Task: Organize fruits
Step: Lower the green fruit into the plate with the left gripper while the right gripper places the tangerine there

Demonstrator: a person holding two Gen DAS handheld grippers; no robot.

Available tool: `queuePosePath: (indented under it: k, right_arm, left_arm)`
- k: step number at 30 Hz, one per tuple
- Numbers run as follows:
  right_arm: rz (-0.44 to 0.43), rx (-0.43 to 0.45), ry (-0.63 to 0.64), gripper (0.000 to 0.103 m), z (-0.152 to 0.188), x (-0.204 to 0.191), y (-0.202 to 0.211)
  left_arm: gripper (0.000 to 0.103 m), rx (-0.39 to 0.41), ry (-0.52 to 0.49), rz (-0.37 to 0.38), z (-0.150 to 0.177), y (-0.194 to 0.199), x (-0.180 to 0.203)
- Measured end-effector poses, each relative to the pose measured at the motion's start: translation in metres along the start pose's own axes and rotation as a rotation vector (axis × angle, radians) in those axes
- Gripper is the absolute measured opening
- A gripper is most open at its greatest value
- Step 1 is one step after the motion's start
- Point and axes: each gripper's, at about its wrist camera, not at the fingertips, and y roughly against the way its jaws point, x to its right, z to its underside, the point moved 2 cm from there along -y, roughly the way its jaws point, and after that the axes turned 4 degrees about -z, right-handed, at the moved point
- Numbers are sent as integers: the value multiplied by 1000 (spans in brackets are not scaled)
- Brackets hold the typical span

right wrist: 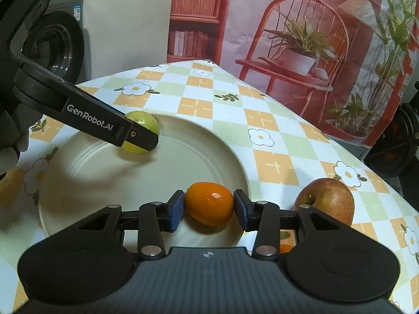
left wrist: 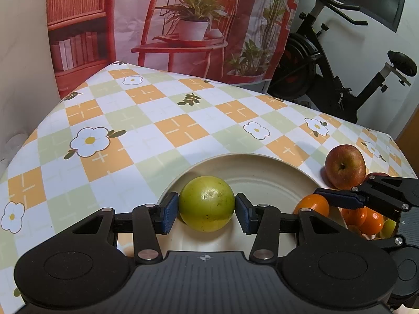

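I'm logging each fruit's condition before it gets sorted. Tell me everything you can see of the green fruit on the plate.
The green fruit is round, yellow-green and smooth, with a glossy highlight, small dark specks and a faint navel-like mark. It looks whole and firm. It sits on the cream plate near its rim, between the blue pads of the left gripper, which press on both its sides. The orange fruit lies apart from it.

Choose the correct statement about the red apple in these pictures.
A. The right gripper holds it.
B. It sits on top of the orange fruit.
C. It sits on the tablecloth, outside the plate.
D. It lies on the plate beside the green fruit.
C. The red apple rests on the tablecloth past the rim of the plate, while the right gripper is closed on the orange fruit.
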Motion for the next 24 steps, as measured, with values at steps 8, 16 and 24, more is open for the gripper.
queuePosePath:
  k: [8, 16, 24]
  right_arm:
    - [-8, 10, -18, 60, -2, -3, 6]
    - [21, 57, -93, 61, -2, 5, 32]
    - [81, 143, -247, 61, 1, 38, 81]
  left_arm:
    - [58, 9, 25, -10, -2, 7, 0]
    - [59, 63, 20, -28, -4, 30, 1]
    - [59, 121, -9, -37, -14, 57, 15]
